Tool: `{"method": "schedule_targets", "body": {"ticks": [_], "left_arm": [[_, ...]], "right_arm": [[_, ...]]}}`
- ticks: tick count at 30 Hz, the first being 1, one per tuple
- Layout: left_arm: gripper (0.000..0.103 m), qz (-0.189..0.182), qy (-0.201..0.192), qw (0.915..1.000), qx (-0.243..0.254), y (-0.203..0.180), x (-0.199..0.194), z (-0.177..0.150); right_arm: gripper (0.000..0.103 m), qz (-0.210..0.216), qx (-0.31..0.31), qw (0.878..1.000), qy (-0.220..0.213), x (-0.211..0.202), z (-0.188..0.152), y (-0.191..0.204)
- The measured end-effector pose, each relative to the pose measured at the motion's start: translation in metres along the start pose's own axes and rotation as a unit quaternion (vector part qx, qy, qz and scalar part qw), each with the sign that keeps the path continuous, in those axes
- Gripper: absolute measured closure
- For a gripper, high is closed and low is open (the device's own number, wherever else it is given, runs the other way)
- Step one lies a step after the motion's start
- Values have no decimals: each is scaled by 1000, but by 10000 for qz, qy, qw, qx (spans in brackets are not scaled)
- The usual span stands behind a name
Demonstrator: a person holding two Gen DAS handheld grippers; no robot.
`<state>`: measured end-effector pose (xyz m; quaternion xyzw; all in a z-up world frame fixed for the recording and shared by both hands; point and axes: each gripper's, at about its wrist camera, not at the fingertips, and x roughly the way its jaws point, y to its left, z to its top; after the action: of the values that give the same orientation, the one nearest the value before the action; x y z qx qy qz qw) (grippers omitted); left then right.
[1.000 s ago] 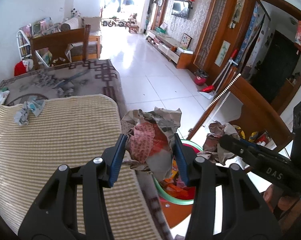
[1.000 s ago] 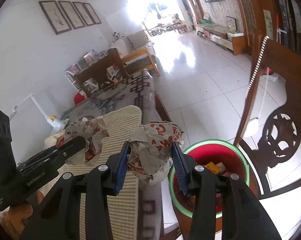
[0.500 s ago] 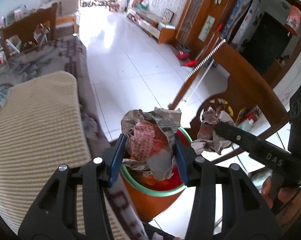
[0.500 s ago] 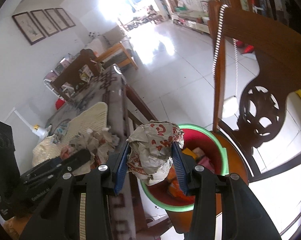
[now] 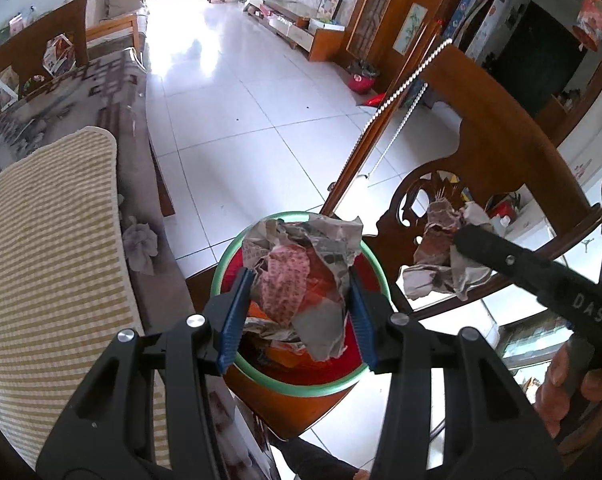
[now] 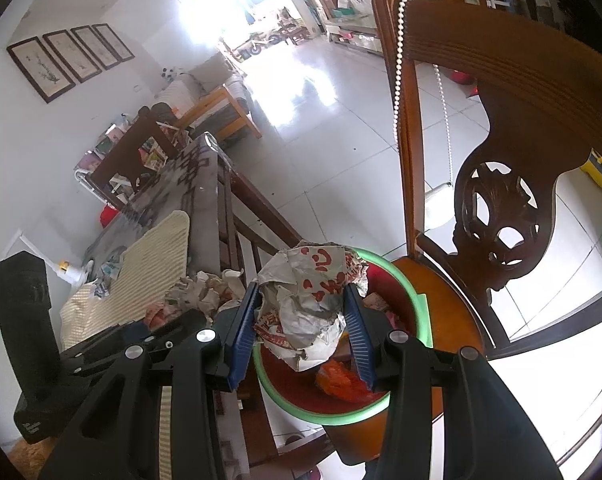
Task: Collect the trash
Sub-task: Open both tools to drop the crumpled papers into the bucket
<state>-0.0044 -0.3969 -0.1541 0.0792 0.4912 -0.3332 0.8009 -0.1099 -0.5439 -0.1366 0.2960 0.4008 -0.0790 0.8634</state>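
Observation:
My left gripper (image 5: 299,304) is shut on a crumpled newspaper ball (image 5: 301,268) with red and pink print and holds it right above a red bin with a green rim (image 5: 221,268). My right gripper (image 6: 305,320) is shut on a second crumpled paper ball (image 6: 309,300) with red lettering, above the same bin (image 6: 421,308). The bin stands on a wooden chair seat (image 6: 453,312) and holds orange and paper scraps. The right gripper with its paper shows in the left wrist view (image 5: 441,256); the left gripper shows in the right wrist view (image 6: 173,320).
The carved wooden chair back (image 5: 501,152) rises behind the bin, with a bead string (image 5: 401,88) hung on it. A striped yellow cushion (image 5: 49,240) lies on a patterned sofa (image 5: 81,92) to the left. More crumpled paper (image 6: 109,276) lies on the cushion. White tiled floor (image 5: 241,100) lies beyond.
Both grippers have carried their paper balls from over the cushion rightward to above the bin. Both stay shut on the paper.

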Motion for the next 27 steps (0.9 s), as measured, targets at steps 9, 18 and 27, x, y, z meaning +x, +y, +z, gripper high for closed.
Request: {"method": "schedule_targets", "body": {"ticks": [9,18,27], "left_arm": [[58,17,261,9997,31,-9,25,6],[57,-11,389,9992,67,-13,39,12],[57,12,456,9989,73,-13,48,15]], "right_arm": [[62,-24,91,9999,135,9,4,-11],[62,-63,189,9996,204,15,9,-20],[62,-64,219,9994,251,19,11,-21]]}}
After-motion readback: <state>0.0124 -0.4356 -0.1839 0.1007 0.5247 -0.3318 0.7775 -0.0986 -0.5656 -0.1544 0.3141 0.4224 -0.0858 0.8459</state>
